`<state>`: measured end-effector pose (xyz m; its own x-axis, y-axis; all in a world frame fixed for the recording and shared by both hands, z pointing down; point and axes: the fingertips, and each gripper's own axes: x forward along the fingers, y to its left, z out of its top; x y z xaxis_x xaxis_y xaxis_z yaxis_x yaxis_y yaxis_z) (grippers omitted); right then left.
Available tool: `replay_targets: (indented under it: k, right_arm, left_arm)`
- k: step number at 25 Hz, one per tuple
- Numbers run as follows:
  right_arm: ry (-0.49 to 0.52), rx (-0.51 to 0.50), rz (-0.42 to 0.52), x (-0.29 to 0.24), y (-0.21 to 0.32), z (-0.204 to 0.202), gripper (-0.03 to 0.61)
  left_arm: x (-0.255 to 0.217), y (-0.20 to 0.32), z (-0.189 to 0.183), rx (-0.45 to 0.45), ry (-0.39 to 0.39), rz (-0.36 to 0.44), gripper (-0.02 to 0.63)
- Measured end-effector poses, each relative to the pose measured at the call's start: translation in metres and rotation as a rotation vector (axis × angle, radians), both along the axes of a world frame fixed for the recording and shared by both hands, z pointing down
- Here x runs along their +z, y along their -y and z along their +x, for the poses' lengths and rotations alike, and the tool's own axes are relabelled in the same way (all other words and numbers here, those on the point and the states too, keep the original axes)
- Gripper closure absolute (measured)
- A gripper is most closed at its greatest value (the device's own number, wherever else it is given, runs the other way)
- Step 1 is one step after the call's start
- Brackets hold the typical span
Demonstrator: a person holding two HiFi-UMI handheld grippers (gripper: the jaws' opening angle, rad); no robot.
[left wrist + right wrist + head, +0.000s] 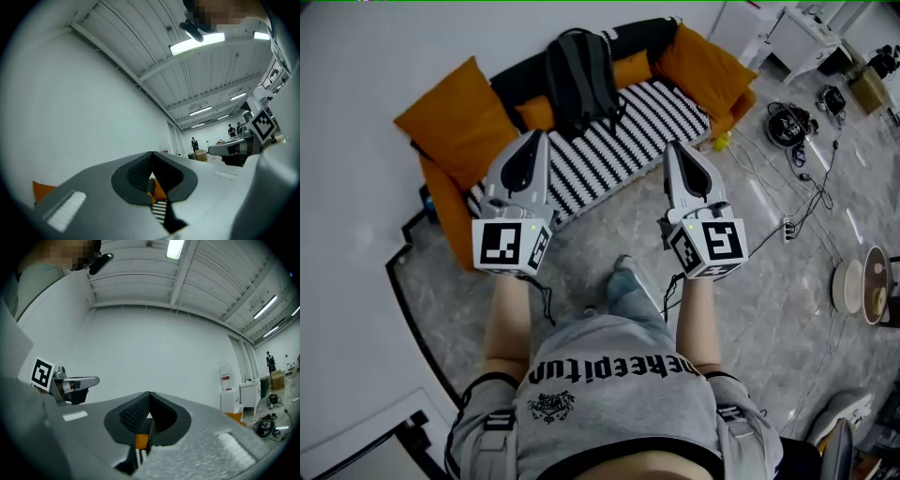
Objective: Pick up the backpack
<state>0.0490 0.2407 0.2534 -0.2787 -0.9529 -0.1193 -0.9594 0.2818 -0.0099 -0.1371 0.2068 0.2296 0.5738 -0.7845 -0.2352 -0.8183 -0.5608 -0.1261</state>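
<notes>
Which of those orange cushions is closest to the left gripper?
The big orange cushion propped at the sofa's left end, just beyond the left gripper. The other cushions sit further right, beside the black backpack and at the far end.

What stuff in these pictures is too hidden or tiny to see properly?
Backpack: handle too small in the head view; in both gripper views the left gripper and right gripper block it.
White table: head view, cut off by the top edge.
Far-off people: left gripper view, too small.
</notes>
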Motion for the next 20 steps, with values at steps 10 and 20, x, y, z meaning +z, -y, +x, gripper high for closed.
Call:
replay_targets:
  k: [10,20]
  right_arm:
    - [-0.011,-0.080,0.022,-0.017,0.077,0.038,0.575]
    - [0.015,-0.132,0.034,-0.018,0.117,0.077,0.575]
  left_arm:
    - [-0.022,0.061,0.039,-0.077,-0.014,0.018,0.594]
    - [-0.027,0.088,0.079,-0.118,0.003,0.030,0.594]
